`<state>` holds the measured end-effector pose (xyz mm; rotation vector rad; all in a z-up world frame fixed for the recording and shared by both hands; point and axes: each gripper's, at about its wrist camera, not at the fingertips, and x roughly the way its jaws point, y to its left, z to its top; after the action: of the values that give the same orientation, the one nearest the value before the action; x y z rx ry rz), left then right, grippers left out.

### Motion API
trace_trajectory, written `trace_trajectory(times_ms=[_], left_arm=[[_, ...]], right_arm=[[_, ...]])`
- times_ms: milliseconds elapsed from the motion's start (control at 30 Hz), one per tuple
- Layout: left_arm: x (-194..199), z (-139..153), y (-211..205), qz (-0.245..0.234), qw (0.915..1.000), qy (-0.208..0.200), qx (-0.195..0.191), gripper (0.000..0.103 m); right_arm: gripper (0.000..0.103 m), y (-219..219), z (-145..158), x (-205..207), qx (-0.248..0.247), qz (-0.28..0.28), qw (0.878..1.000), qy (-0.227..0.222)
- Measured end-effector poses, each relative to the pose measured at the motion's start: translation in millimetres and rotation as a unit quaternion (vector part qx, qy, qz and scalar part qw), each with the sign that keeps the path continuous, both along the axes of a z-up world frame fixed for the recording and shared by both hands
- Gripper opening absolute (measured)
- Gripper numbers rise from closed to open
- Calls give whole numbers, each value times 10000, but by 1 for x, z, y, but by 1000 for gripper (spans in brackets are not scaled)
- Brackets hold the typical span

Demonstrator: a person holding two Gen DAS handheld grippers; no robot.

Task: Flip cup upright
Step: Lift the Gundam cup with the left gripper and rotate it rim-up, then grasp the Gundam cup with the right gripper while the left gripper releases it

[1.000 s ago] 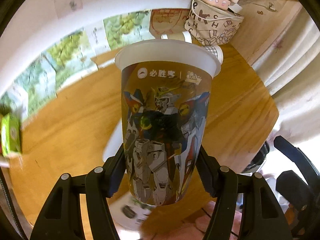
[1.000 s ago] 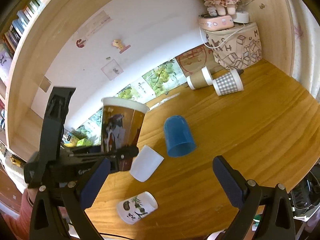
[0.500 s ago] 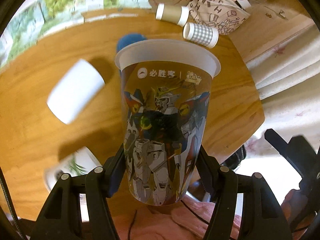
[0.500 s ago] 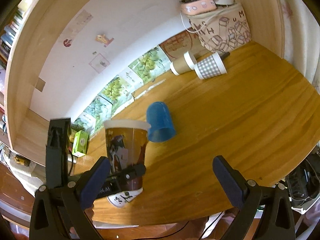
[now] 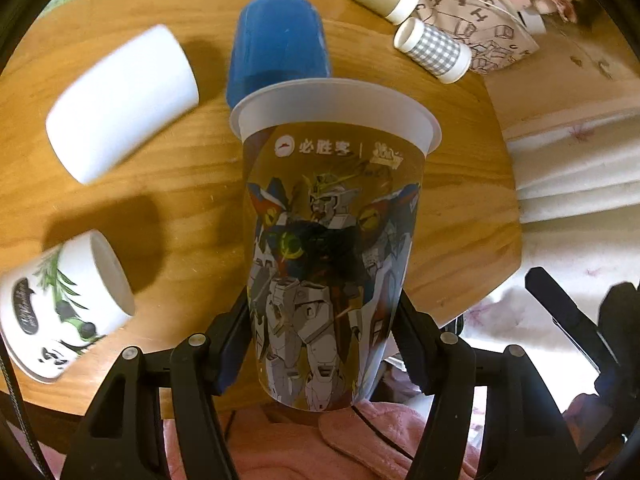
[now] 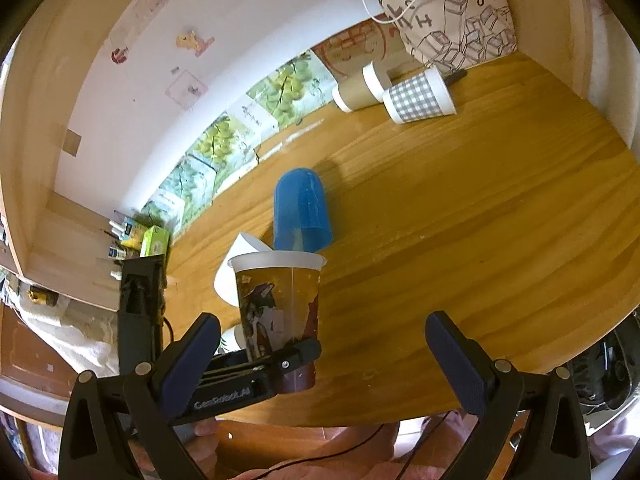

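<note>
Left wrist view: the left tongs [image 5: 324, 340] are closed on the lower body of the printed cup [image 5: 332, 240], one finger on each side, with its white rim pointing away from the camera. The cup hangs over the near part of the counter [image 5: 192, 200], among a white cup [image 5: 120, 104], a blue cup [image 5: 278, 40] and a panda cup [image 5: 60, 304], all lying on their sides. To set it down well, I judge it wise to aim for the bare wood to the right of the cup, clear of those neighbours.

Right wrist view: the printed cup [image 6: 280, 304] stands rim-up in the left tongs [image 6: 296, 354], its base above the counter [image 6: 460, 240] edge. The right tongs [image 6: 322, 360] are spread wide and hold nothing. Lower it level until the base sits flat, then open gently so the light cup does not tip.
</note>
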<state>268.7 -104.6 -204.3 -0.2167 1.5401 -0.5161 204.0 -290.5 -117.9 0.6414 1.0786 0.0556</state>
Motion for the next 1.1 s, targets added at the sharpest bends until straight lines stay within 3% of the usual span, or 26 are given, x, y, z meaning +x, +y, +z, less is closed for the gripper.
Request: trace_trajectory(times_ms=[767,1100], left_arm=[[-6,-30,-14,144,9988,441,143,69],[-16,-28,-12,141,9987,459,-181,78]], right_arm=[[103,-16,-20,9,152,327,9986,395],[103,-15,-31,13,323,515,9966,547]])
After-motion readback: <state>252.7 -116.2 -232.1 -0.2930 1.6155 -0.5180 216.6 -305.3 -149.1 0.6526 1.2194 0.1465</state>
